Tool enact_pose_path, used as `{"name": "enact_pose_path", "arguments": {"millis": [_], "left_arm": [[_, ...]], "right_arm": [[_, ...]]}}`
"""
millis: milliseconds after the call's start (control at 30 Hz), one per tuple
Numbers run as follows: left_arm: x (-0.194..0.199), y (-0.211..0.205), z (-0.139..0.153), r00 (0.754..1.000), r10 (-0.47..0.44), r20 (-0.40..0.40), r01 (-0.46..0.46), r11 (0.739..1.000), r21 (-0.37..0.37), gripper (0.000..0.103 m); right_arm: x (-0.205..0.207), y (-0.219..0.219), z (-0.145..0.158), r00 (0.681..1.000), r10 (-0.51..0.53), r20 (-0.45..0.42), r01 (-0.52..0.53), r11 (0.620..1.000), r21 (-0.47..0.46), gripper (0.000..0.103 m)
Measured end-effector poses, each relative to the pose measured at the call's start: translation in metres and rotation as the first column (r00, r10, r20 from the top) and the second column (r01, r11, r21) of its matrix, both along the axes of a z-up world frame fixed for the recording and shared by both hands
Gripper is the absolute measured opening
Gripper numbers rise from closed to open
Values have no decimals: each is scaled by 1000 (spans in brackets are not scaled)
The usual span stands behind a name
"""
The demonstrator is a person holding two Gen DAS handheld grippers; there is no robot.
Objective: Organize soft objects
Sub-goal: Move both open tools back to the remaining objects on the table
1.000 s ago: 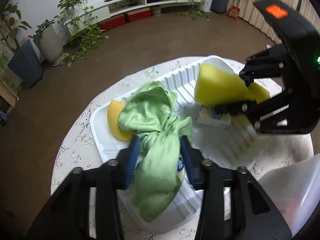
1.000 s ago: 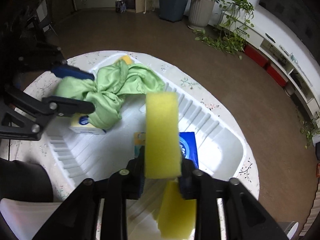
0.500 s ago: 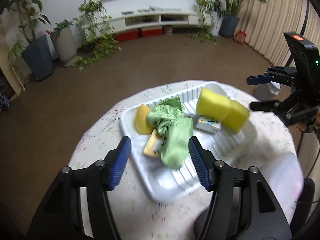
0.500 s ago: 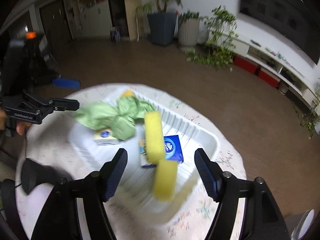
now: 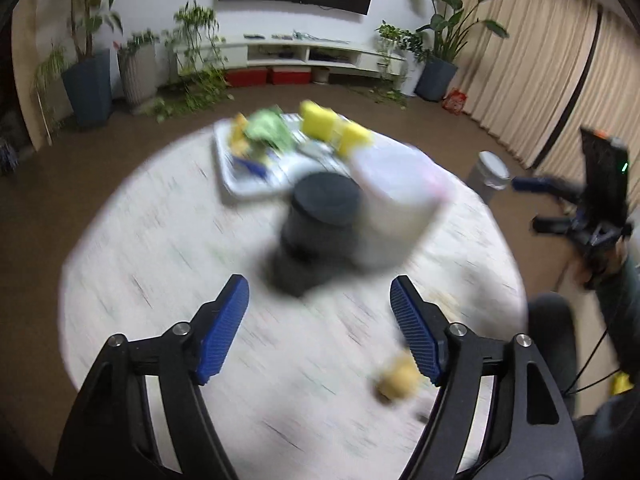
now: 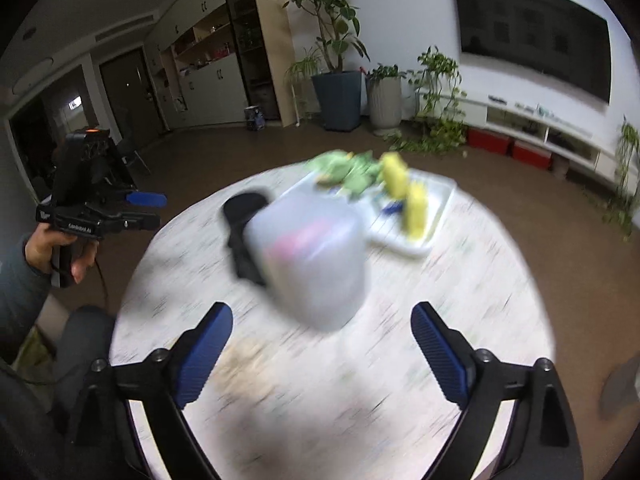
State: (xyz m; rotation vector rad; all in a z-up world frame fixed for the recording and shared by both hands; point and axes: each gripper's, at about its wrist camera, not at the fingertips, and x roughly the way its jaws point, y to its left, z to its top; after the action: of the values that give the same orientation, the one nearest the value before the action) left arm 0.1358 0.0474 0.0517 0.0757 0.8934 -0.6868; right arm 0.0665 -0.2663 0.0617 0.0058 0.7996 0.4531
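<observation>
A white tray stands at the far side of the round table. In it lie a crumpled green cloth and two yellow sponges, one beside the other. The same tray, cloth and sponges show blurred in the right wrist view. My left gripper hangs over the near part of the table, its jaws opening with nothing between them. My right gripper is likewise back from the tray, jaws opening wide and empty.
A dark cylindrical container and a translucent white tub stand mid-table between the grippers and the tray. A small yellowish lump lies near the table's front edge. Potted plants, a low shelf unit and curtains ring the room.
Both grippers let go, the left of the green cloth and the right of a yellow sponge, opened, and drew well back from the tray toward the table's near side. Cloth and sponge stay in the tray.
</observation>
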Motion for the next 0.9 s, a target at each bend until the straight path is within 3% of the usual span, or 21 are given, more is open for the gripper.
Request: {"name": "enact_pose_path", "arguments": {"millis": [100, 200, 333, 400, 633, 900], "left_arm": [[-41, -11, -26, 999, -1, -38, 2, 999, 36, 76], [-66, -20, -49, 995, -18, -97, 21, 1000, 22, 77], [-85, -31, -69, 996, 6, -85, 2, 996, 90, 78], [-95, -34, -70, 997, 6, -80, 2, 996, 93, 78], [-125, -62, -89, 992, 30, -124, -15, 993, 115, 78], [-120, -84, -107, 985, 87, -146, -64, 986, 155, 78]], "right_arm": [[-27, 25, -28, 999, -16, -43, 16, 1000, 2, 96], [-41, 50, -54, 995, 5, -103, -5, 1000, 4, 96], [-47, 83, -80, 990, 16, -139, -24, 998, -58, 96], [-51, 97, -87, 990, 22, -136, -37, 994, -105, 96], [-44, 95, -97, 988, 16, -151, -30, 995, -92, 96], [-17, 106, -104, 986, 64, -153, -84, 989, -123, 96]]}}
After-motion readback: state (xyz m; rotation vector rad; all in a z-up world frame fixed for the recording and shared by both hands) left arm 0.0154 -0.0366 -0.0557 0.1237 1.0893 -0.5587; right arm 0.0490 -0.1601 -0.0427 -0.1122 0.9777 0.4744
